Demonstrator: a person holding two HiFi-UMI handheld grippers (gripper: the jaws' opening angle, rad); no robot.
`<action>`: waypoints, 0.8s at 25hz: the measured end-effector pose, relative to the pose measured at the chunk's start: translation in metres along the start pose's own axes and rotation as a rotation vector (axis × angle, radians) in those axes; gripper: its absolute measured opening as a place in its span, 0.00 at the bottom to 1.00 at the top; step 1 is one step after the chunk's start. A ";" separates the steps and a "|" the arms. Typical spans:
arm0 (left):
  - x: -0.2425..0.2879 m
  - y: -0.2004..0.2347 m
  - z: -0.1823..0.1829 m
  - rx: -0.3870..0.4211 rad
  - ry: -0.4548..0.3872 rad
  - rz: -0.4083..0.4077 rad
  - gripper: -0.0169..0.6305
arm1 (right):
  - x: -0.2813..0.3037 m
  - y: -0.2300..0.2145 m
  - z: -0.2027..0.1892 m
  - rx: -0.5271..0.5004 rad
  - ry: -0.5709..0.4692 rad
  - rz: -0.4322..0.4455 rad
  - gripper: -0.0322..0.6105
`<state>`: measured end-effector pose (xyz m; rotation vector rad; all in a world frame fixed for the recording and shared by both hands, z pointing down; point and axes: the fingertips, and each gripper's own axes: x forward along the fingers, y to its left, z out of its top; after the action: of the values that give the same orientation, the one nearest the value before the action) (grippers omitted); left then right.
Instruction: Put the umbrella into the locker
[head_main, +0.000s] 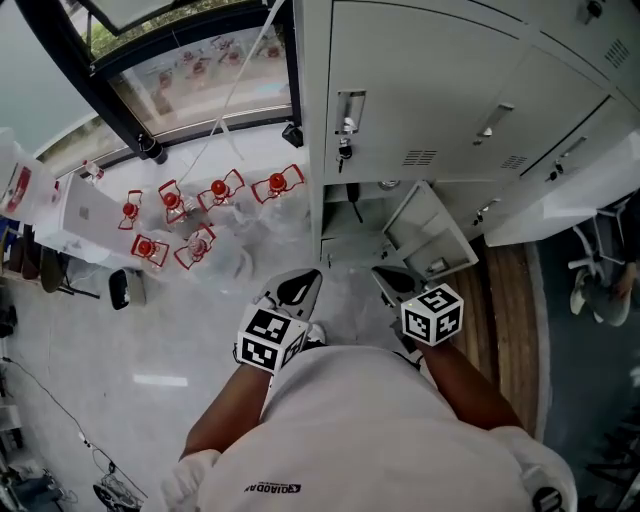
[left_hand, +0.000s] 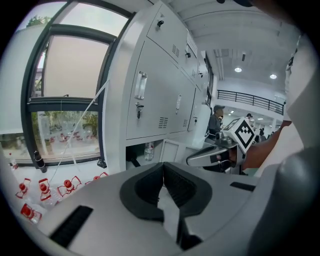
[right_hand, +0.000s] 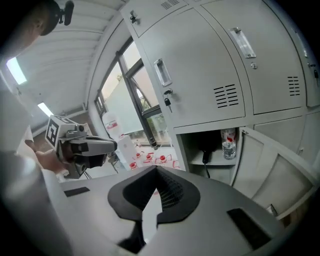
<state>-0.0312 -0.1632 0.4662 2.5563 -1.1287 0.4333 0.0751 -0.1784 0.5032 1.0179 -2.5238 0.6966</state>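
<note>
Nearest me, the person is holding both tools out in front of the body. The left tongs (head_main: 298, 288) are sitting pinched shut with nothing between their ribbed black pads; the right tongs (head_main: 396, 282) are likewise closed on nothing.

Beyond them the locker (head_main: 318, 200) is standing with its lower door (head_main: 432, 238) swung wide. The umbrella (right_hand: 207, 146) is already lying inside on the shelf, a dark, soft, folded shape, with a thin strap dangling over the shelf edge. A clear plastic water bottle (right_hand: 228, 143) is standing just beside it.

To my eye, what is remaining is the door. The person should be pressing the closed tips flat against the panel near its free edge and swinging it steadily, watching that the strap is not getting trapped in the gap. The painted sheet metal is looking smooth and thin, so it is likely flexing under a hard shove.

Further off, the pale glossy floor (head_main: 150, 340) is reflecting light; red-capped bottles (head_main: 200, 215) are clustering below the window (head_main: 190, 70).
</note>
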 end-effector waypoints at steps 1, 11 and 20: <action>0.001 -0.008 0.000 -0.011 -0.003 0.009 0.05 | -0.007 0.004 -0.001 -0.023 0.002 0.019 0.11; 0.001 -0.100 -0.002 0.003 -0.026 0.108 0.05 | -0.110 0.008 -0.038 -0.050 0.014 0.135 0.11; -0.010 -0.172 -0.037 -0.057 0.019 0.146 0.05 | -0.165 0.002 -0.077 -0.037 0.013 0.164 0.11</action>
<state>0.0862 -0.0315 0.4678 2.4256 -1.3064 0.4517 0.1964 -0.0432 0.4888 0.7981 -2.6200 0.6964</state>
